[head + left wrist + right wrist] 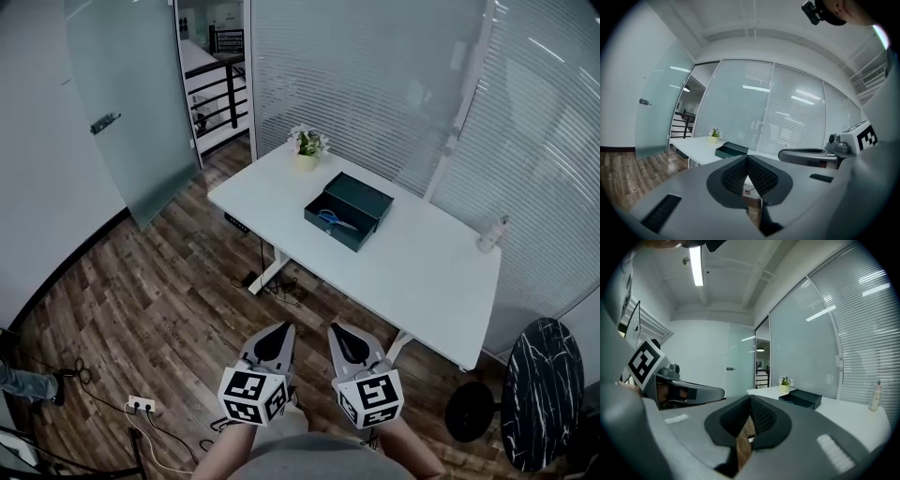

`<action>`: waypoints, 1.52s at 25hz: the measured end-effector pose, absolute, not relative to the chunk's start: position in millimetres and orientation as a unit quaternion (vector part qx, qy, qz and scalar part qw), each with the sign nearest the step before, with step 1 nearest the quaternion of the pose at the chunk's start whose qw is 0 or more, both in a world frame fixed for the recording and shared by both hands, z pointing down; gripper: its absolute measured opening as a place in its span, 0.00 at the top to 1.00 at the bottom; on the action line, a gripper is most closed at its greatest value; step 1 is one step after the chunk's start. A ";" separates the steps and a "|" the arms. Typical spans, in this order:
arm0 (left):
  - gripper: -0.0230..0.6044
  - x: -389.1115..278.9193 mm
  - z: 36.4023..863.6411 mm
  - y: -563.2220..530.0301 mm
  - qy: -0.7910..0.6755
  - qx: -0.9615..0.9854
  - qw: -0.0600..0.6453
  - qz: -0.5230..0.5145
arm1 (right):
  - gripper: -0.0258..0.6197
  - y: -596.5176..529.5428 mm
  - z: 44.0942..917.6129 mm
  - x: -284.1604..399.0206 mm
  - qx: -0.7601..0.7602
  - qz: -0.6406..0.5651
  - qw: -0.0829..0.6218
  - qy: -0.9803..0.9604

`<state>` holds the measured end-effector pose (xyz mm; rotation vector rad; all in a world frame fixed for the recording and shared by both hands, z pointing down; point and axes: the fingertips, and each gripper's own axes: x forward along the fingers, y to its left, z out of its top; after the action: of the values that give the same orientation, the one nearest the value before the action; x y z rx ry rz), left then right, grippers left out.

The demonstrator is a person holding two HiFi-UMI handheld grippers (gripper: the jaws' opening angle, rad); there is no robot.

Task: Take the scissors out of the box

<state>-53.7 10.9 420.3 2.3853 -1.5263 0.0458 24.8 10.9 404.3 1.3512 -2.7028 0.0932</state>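
A dark green open box [348, 210] lies on the white table [431, 272], and blue-handled scissors [332, 218] rest inside it. The box also shows far off in the left gripper view [731, 149] and in the right gripper view [800, 398]. Both grippers hang over the wooden floor, well short of the table's near edge. My left gripper [283, 327] is shut, its jaw tips meeting, nothing between them [747, 157]. My right gripper [337, 330] is shut and empty too [750, 398].
A small potted plant [307, 148] stands at the table's far corner and a spray bottle [491, 234] at its right side. A black marble round side table [539, 392] stands to the right. A power strip [141, 405] and cables lie on the floor at left. Glass walls surround the room.
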 end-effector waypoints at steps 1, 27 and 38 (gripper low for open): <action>0.95 -57.5 419.5 -2.1 -0.530 0.834 0.154 0.016 | 0.94 -1.7 402.9 20.7 0.448 0.029 0.059 -0.891; 0.95 -103.0 438.9 -206.1 -0.479 0.861 0.172 0.027 | 0.94 -206.6 412.5 -5.9 0.514 0.023 0.088 -0.853; 0.95 -98.8 445.8 -289.0 -0.482 0.859 0.171 0.037 | 0.94 -313.8 418.9 15.3 0.517 0.007 0.118 -0.848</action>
<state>-98.8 -289.0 445.8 2.4382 -1.3682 0.1056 15.3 -313.8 418.9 1.5132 -2.4789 0.0210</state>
